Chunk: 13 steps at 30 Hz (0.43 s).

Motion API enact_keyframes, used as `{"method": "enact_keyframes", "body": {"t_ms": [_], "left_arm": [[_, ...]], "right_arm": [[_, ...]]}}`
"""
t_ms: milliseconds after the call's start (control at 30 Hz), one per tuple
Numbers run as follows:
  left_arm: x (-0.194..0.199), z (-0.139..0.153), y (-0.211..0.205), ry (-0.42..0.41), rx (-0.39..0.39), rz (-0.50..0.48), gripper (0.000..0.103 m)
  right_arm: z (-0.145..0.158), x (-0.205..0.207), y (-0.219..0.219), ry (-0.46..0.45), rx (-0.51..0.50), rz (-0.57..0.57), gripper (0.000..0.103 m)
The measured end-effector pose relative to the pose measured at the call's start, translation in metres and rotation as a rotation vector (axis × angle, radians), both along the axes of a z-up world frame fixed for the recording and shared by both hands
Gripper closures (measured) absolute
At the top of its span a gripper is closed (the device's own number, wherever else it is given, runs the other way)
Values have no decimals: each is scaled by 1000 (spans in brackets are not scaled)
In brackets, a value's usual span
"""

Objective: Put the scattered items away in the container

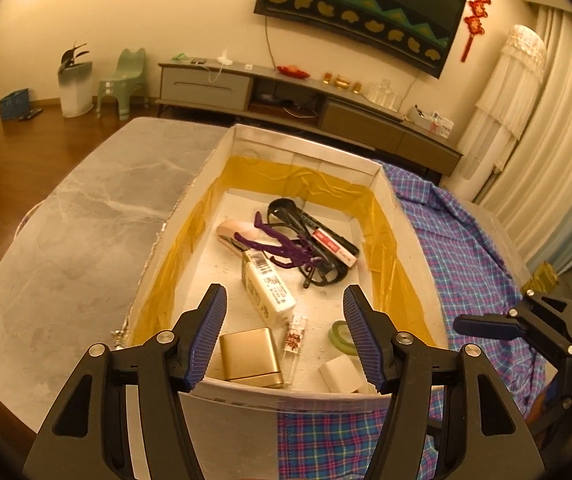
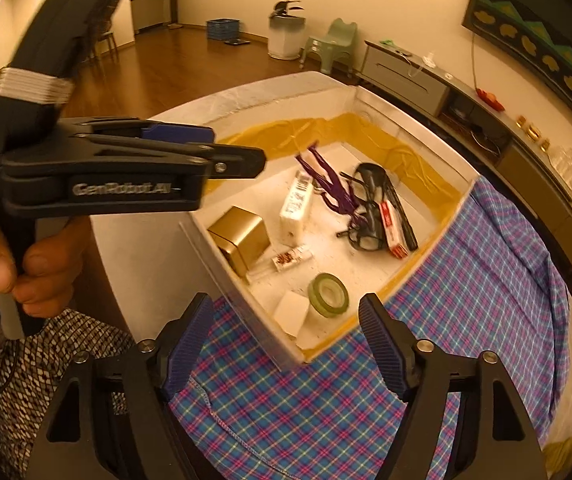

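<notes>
A white box lined with yellow tape (image 1: 381,168) (image 2: 349,100) stands on the table. Inside lie a gold tin (image 1: 250,354) (image 2: 242,238), a white barcode pack (image 1: 270,288) (image 2: 297,204), a purple cord (image 1: 282,248) (image 2: 329,184), black glasses (image 1: 317,272) (image 2: 369,208), a red-and-white pen (image 1: 333,246) (image 2: 393,228), a small clear tube (image 1: 295,340) (image 2: 291,258), a green tape roll (image 1: 341,334) (image 2: 327,294) and a white block (image 1: 339,374) (image 2: 291,314). My left gripper (image 1: 286,336) is open and empty over the box's near end. My right gripper (image 2: 286,344) is open and empty over the box's near corner.
A blue plaid cloth (image 1: 465,248) (image 2: 485,280) lies under and right of the box. The grey marble tabletop (image 1: 86,232) stretches to the left. The left gripper body (image 2: 126,168) and the hand holding it fill the left of the right wrist view.
</notes>
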<state>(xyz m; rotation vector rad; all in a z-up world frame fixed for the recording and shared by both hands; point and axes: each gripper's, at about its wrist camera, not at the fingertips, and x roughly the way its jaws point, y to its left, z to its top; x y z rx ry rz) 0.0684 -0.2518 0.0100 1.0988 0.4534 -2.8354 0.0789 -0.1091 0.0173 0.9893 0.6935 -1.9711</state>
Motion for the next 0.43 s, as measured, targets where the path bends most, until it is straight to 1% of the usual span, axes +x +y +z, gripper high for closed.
{"method": "enact_keyframes", "body": {"t_ms": [300, 433], "left_arm": [[4, 3, 9, 28, -23, -22, 39], [1, 2, 12, 8, -24, -26, 39]], "right_arm": [[-10, -5, -2, 5, 26, -31, 26], [-12, -6, -3, 12, 29, -41, 25]]}}
